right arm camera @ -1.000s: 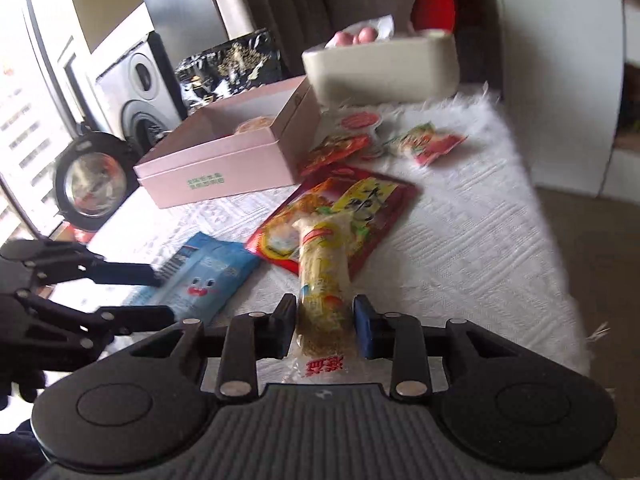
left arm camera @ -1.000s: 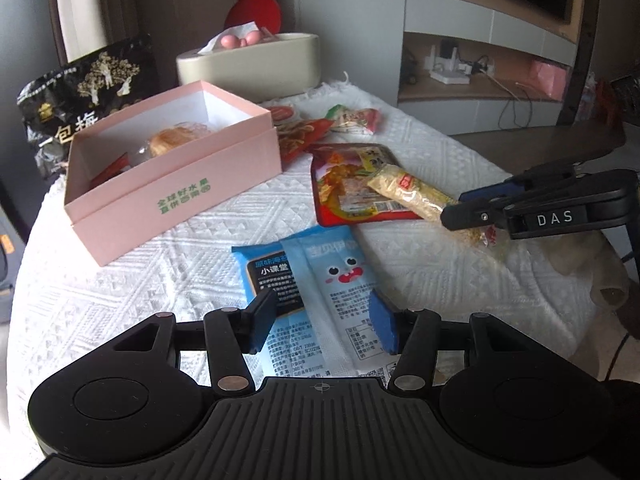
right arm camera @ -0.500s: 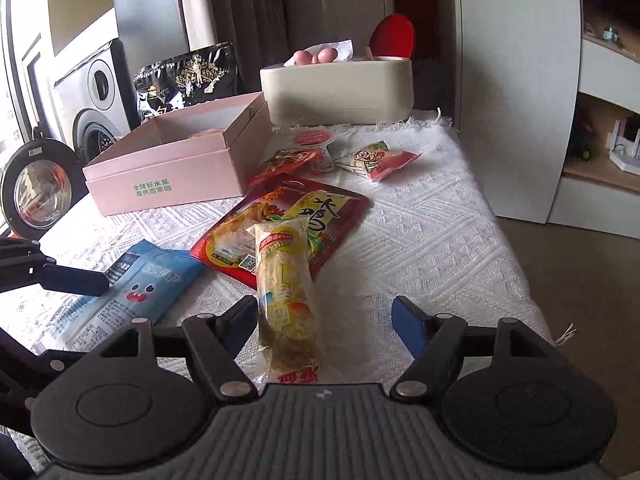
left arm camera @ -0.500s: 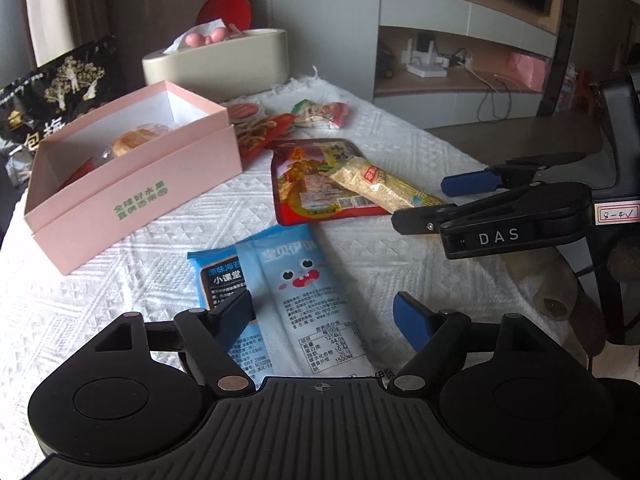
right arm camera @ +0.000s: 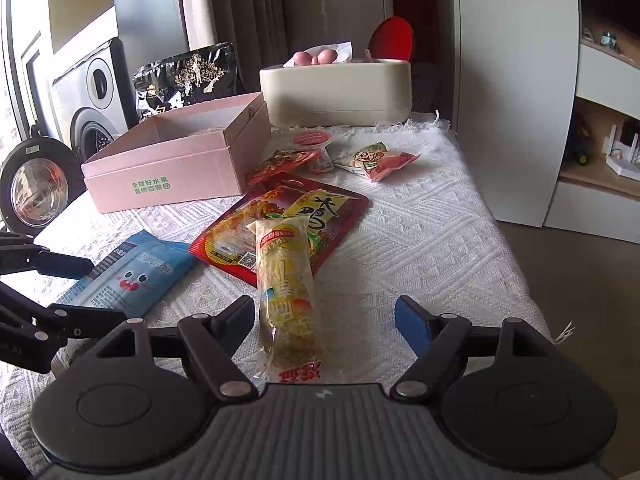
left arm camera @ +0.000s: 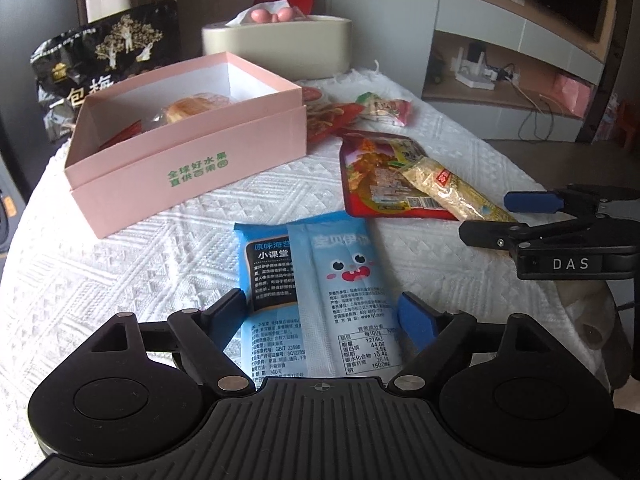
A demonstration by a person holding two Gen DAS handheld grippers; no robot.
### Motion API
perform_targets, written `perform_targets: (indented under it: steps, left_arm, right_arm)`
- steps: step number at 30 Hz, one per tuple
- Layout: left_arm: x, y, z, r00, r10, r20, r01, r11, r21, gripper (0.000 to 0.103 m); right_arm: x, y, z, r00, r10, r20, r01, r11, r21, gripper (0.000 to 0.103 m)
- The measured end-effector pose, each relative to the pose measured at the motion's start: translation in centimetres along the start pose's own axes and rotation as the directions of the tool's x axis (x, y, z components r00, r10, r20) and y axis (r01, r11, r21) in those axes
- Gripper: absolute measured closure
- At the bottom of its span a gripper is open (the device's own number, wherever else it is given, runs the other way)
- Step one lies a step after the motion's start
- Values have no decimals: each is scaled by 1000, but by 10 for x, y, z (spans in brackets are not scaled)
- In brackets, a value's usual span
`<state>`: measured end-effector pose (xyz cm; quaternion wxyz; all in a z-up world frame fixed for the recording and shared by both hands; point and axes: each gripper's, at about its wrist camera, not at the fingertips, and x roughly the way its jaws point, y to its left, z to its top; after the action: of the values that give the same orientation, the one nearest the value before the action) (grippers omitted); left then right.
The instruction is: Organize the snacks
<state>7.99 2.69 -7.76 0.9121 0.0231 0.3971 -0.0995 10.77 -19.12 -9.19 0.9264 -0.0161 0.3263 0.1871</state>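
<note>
My left gripper (left arm camera: 325, 314) is gaping over the blue packets (left arm camera: 320, 280), their near ends hiding beneath me. My right gripper (right arm camera: 325, 317) is spreading released jaws around the yellow snack (right arm camera: 286, 284).

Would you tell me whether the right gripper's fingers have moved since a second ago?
Yes. The right gripper has opened: its fingers, then shut on the yellow snack packet, now stand apart from it.

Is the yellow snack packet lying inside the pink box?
No. The yellow snack packet lies on the white tablecloth, partly over a red packet, apart from the pink box.
</note>
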Motion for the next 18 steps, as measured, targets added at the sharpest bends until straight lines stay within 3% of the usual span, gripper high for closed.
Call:
perform_targets:
  steps: [6,13,18]
  left_arm:
    - [3,8,-3,1000,-27,13,28,999,-43,11]
    - [3,-1,-8,1000,2,30,-2,1000,22,10]
    - [0,5,-8,999,-12,36,12,1000,0,13]
  right_arm:
    - [0,-1,0,1000,14,2,-14,1000,5,22]
    - [-2,-4,2,1000,27,2,-27,999,20,22]
    - [-2,-6,32,994,107,15,-108,992,62,22]
